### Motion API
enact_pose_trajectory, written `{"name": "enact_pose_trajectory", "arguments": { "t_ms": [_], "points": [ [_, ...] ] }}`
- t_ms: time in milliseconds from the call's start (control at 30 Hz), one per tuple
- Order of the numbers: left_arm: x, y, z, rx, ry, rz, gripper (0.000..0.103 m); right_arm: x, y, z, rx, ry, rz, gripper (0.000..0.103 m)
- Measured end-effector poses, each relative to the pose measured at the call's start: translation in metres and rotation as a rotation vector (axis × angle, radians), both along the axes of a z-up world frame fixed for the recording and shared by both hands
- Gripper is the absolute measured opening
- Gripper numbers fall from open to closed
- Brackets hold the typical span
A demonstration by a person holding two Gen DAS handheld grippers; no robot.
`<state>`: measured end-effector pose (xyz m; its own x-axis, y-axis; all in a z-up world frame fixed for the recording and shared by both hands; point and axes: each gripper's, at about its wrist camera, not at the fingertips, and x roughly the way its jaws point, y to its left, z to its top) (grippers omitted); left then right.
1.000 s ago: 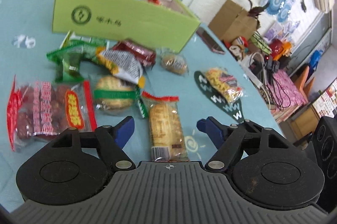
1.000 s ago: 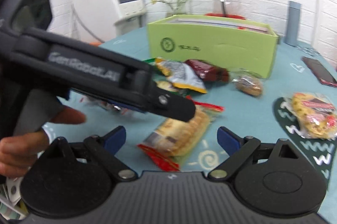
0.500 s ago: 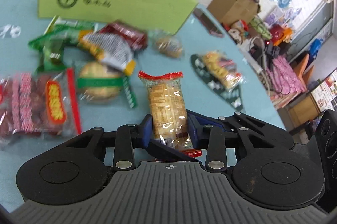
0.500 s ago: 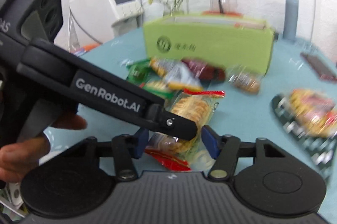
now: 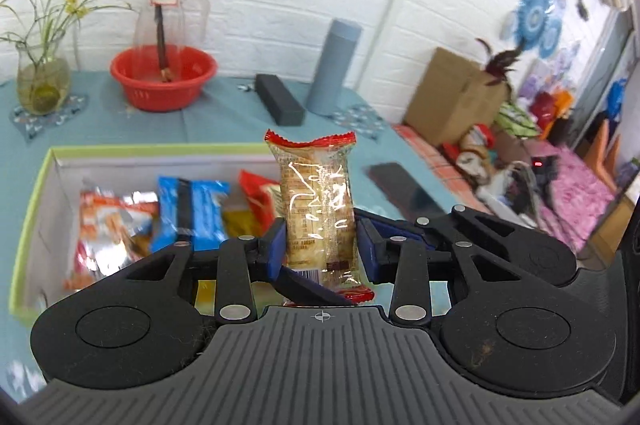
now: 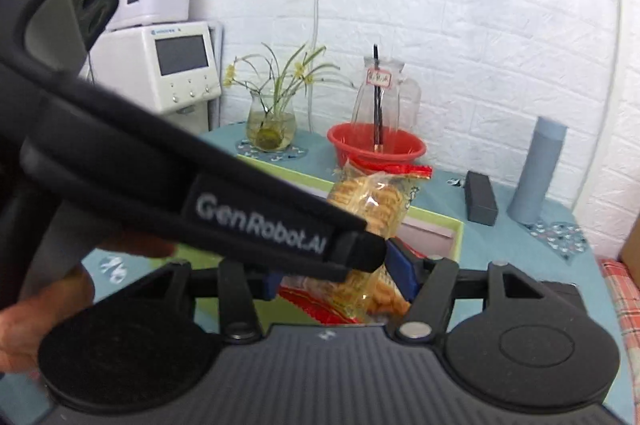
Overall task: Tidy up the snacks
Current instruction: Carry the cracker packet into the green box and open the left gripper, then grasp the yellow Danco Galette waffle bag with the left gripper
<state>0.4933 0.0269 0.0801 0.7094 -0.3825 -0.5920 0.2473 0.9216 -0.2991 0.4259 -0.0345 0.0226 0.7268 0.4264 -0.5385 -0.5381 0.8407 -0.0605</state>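
Both grippers are shut on one clear cracker packet (image 5: pixel 318 209) with red crimped ends, held upright in the air. My left gripper (image 5: pixel 321 249) clamps its lower part with blue pads. My right gripper (image 6: pixel 340 277) grips the same packet (image 6: pixel 372 209), and the left gripper's black body crosses in front of the right wrist view. Below and behind the packet stands the open green box (image 5: pixel 36 193) with several snack packets inside (image 5: pixel 192 209). The box rim also shows in the right wrist view (image 6: pixel 456 229).
On the teal table behind the box stand a red basin (image 5: pixel 164 77) with a glass jug, a plant vase (image 5: pixel 40 81), a black case (image 5: pixel 278 99) and a grey-blue bottle (image 5: pixel 334 65). A dark phone (image 5: pixel 400 185) lies right of the box.
Both grippers have lifted the cracker packet off the table and carried it up over the open green box. The loose snacks on the table have dropped out of view.
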Motion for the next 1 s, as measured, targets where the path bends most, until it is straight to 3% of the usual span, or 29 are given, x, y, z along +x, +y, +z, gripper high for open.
{"name": "enact_pose_trajectory", "arguments": {
  "t_ms": [167,233,267,300,333,400,467,533,633,733,867,1000],
  "points": [
    [0.058,0.011,-0.042,0.058,0.12,0.025,0.019,0.056,0.023,-0.039,-0.011,0.155,0.024,0.068],
    [0.059,0.015,-0.053,0.064,0.114,0.023,0.023,0.06,0.021,-0.049,0.018,0.174,0.04,0.072],
    [0.057,0.018,-0.053,0.05,0.097,0.014,0.029,0.061,0.02,-0.049,0.021,0.172,0.037,0.076],
    [0.055,0.02,-0.051,0.028,0.089,0.006,0.047,0.061,0.02,-0.049,0.02,0.172,0.034,0.076],
    [0.051,0.022,-0.047,0.011,0.074,0.01,0.058,0.058,0.021,-0.047,0.021,0.17,0.03,0.077],
    [0.037,0.025,-0.034,-0.002,0.029,0.018,0.058,0.05,0.013,-0.037,0.053,0.158,0.014,0.094],
    [0.015,0.028,-0.016,-0.017,-0.033,0.007,0.062,0.032,0.003,-0.022,0.083,0.098,0.014,0.095],
    [-0.015,0.029,0.002,-0.026,-0.108,0.001,0.075,0.006,-0.015,-0.01,0.113,0.056,-0.004,0.095],
    [-0.06,0.028,0.01,-0.047,-0.157,-0.037,0.078,-0.042,-0.05,-0.008,0.18,0.056,-0.049,0.099],
    [-0.099,0.018,-0.007,-0.082,-0.117,-0.097,0.08,-0.1,-0.083,-0.026,0.232,0.089,-0.125,0.1],
    [-0.131,-0.014,-0.048,-0.054,-0.011,-0.182,0.078,-0.167,-0.119,-0.05,0.238,0.153,-0.257,0.102],
    [-0.135,-0.056,-0.074,0.016,0.068,-0.26,0.07,-0.177,-0.141,-0.062,0.225,0.199,-0.314,0.102]
  ]
}}
